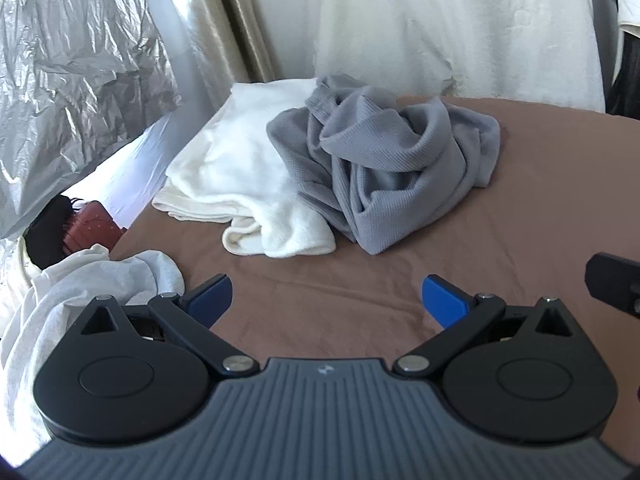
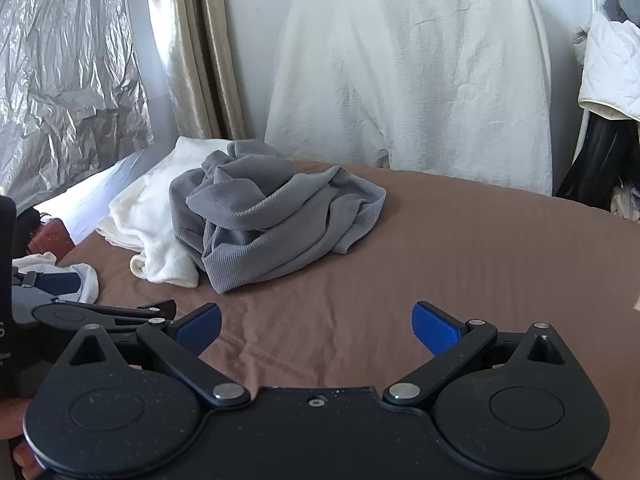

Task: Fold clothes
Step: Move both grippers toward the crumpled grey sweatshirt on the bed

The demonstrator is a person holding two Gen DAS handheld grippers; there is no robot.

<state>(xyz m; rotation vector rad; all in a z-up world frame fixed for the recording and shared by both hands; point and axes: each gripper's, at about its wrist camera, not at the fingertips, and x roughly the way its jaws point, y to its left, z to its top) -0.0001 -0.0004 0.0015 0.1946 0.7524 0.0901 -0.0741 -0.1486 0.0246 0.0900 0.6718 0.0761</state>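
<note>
Grey waffle-knit garment (image 1: pixel 384 168) is lying crumpled mid-bed on the brown sheet (image 1: pixel 360 300), its shape lost in twists, partly overlapping a fluffy white towel (image 1: pixel 240 184). Another white cloth (image 1: pixel 80 292) is hanging off the bed edge, cut off. Left gripper (image 1: pixel 326 300) & right gripper (image 2: pixel 316 326) are hovering w/ jaws spread wide, nothing between.

A grey ribbed-knit garment (image 1: pixel 384 168) lies unfolded in a crumpled, twisted heap on the brown bed sheet (image 1: pixel 520 208), its left part overlapping a white fleecy garment (image 1: pixel 240 172) that lies loosely folded and flat beside it (a rolled cuff or hem points toward the camera). A third, white garment (image 1: pixel 80 292) is bunched at the sheet's near left edge, well apart from the other two.
</note>
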